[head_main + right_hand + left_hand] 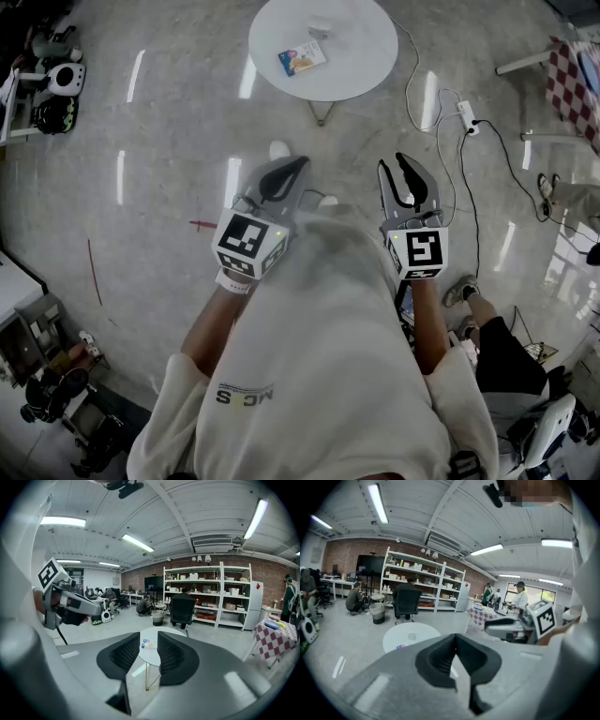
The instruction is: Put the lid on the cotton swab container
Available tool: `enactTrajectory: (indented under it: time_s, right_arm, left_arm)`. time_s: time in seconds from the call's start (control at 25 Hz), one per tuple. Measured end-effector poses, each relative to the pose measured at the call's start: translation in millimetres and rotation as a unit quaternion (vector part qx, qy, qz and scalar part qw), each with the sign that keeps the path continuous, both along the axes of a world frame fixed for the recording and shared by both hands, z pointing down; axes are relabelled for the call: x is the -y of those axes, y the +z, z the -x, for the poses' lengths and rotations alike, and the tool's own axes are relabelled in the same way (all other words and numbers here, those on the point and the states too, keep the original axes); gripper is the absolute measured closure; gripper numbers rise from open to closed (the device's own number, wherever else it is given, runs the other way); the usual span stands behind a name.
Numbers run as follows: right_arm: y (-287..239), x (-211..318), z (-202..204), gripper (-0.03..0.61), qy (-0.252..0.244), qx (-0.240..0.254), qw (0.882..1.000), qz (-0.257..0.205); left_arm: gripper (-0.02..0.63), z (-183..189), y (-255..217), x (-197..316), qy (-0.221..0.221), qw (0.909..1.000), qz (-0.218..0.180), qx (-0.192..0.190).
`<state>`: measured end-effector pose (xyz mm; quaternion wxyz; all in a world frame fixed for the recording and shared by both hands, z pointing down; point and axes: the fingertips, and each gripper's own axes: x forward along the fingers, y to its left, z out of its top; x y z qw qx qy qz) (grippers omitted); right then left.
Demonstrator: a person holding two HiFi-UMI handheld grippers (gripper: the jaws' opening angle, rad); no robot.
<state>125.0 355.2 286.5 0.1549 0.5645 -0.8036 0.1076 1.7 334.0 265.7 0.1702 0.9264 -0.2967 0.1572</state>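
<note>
Head view: cotton swab container (319, 30), lid not discernible, on round table (361, 56) at 12 o'clock, well apart from both grippers; task judged unstarted. Left gripper view: left gripper (455, 638) jaws together, empty. Right gripper view: right gripper (149, 641) jaws parted, empty.

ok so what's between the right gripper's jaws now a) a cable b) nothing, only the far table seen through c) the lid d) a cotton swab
b: the right gripper stands open, with only the distant round table showing through the gap
</note>
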Motion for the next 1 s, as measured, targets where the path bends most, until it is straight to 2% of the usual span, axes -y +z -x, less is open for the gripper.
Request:
enactTrajectory:
  time_s: [0.32,0.48,0.64,0.8,1.0]
  right_arm:
    - [-30.7,-48.9,25.3,0.476,-0.026,0.012,0.999,-0.014]
    - [-42.2,-54.6,21.6,0.479,-0.053,0.029,0.997,-0.046]
    - [-39.6,-70.6,25.1,0.479,-0.045,0.057,0.997,-0.038]
    - [-51.9,-58.6,30.7,0.48,-0.031,0.076,0.996,-0.047]
    - [-44.6,-34.3,36.2,0.489,-0.019,0.088,0.995,-0.049]
  left_arm:
    - [0.614,-12.1,-22.9,-42.4,0.007,0.9997,-0.021,-0.001]
    - [0.614,-25.4,-35.7,-44.6,0.0,0.9989,-0.045,-0.014]
    - [0.614,-13.1,-37.2,-61.8,-0.012,0.9992,-0.033,-0.017]
    - [0.614,5.4,-45.9,-50.1,-0.023,0.9991,-0.028,-0.023]
    - [0.614,16.3,-31.3,-26.4,-0.018,0.9995,-0.023,-0.014]
